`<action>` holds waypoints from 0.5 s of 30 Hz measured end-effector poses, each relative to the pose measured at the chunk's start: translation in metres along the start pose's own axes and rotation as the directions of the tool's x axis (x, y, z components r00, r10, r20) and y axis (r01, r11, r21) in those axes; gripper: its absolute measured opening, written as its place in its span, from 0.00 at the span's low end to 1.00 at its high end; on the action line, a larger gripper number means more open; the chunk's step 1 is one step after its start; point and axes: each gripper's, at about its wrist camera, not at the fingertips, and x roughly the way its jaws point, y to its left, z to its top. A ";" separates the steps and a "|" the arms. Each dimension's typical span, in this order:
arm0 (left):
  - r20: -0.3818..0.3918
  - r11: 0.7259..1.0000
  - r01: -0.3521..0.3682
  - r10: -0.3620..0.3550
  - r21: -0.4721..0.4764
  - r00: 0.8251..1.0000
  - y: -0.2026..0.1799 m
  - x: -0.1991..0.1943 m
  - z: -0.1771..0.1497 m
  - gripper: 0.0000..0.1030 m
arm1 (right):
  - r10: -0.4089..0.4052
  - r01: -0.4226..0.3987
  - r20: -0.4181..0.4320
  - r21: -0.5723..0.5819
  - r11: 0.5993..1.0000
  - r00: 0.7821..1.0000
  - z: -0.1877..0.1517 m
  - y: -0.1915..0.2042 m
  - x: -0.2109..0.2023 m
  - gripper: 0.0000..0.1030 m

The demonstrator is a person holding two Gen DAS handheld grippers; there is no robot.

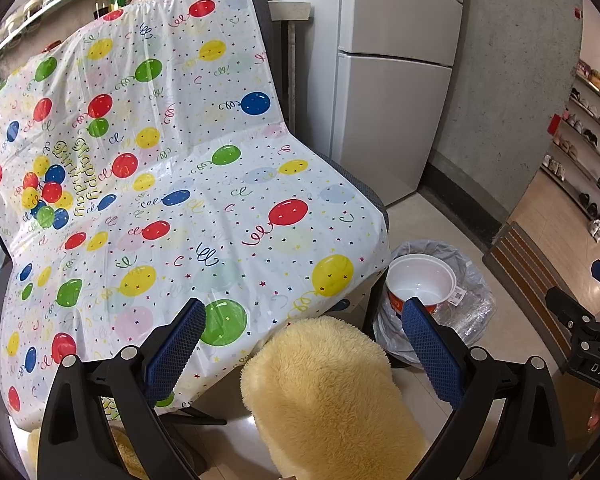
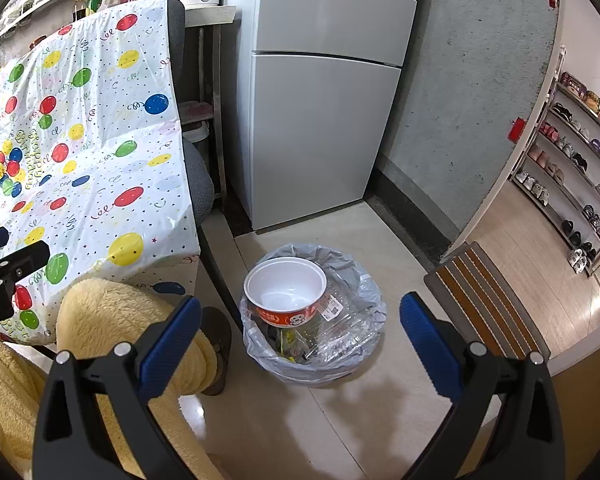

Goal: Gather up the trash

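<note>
White bowl [image 2: 286, 292] tops, seemingly, bagged bin [image 2: 364, 344].

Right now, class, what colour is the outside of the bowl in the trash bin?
Red-orange outside, white inside: the bowl, clearest in the right wrist view.

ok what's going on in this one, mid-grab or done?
Nothing is held right now. Both tongs, left and right, are open and empty, above the floor beside the chair covered with a balloon-print plastic sheet. The white paper bowl with a red band already sits in the small bin lined with a clear plastic bag, on top of clear plastic packaging. No loose trash shows on the sheet or the floor. The person's yellow fleece-clad leg fills the foreground.
</note>
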 end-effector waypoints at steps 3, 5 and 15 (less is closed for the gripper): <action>0.000 1.000 -0.002 0.002 -0.001 1.000 0.001 0.000 0.000 0.94 | 0.002 -0.002 0.000 -0.001 1.000 1.000 0.000 0.000 0.000 0.94; -0.001 1.000 -0.004 0.004 -0.004 1.000 0.001 0.000 0.000 0.94 | 0.003 -0.003 0.000 -0.002 1.000 1.000 0.000 0.000 0.000 0.94; -0.003 1.000 -0.008 0.008 -0.007 1.000 0.003 0.000 0.000 0.94 | 0.003 -0.003 -0.004 -0.004 1.000 1.000 0.000 0.003 0.001 0.94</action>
